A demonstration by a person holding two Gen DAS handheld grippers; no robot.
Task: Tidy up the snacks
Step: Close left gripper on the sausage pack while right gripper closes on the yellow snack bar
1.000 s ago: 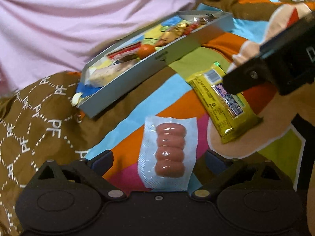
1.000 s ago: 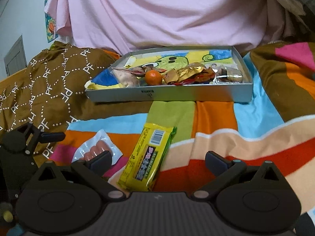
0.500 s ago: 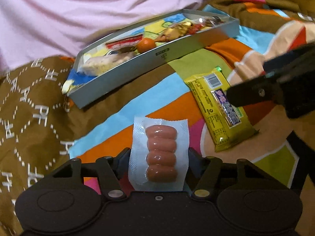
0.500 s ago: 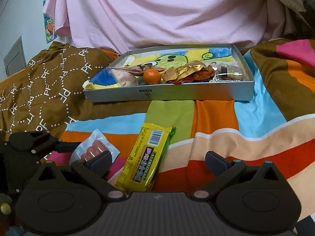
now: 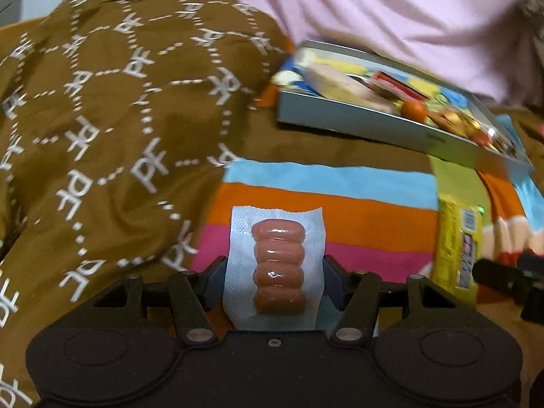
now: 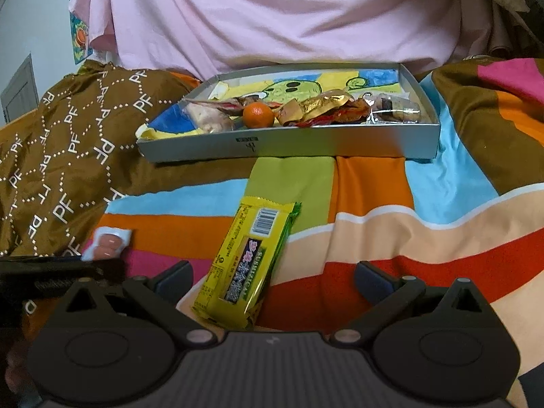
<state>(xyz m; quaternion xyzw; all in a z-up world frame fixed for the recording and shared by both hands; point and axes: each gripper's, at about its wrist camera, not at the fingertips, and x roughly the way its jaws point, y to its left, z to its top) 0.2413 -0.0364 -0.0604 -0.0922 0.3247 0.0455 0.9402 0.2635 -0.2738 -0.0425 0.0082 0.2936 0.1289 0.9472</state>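
Sausages, four small ones sealed in a clear pack (image 5: pixel 277 267), sit between the fingers of my left claw (image 5: pixel 274 272); both pads press the pack's side edges, so I have it gripped, and it juts forward over the striped bedspread (image 5: pixel 367 217). From the right wrist view I see only its far end (image 6: pixel 108 242) poking past the left claw's dark body. My right claw (image 6: pixel 273 280) stands wide open with nothing gripped; the yellow snack bar (image 6: pixel 250 267) lies flat on the bedspread with its near end between the spread fingers, touched by neither. Farther back rests the grey tray (image 6: pixel 306 142), which holds a small orange (image 6: pixel 257 115), gold-wrapped sweets (image 6: pixel 319 103) and other wrapped snacks. A brown patterned quilt (image 5: pixel 102 119) bunches up to the tray's left, and pink cloth (image 6: pixel 272 17) hangs behind it.
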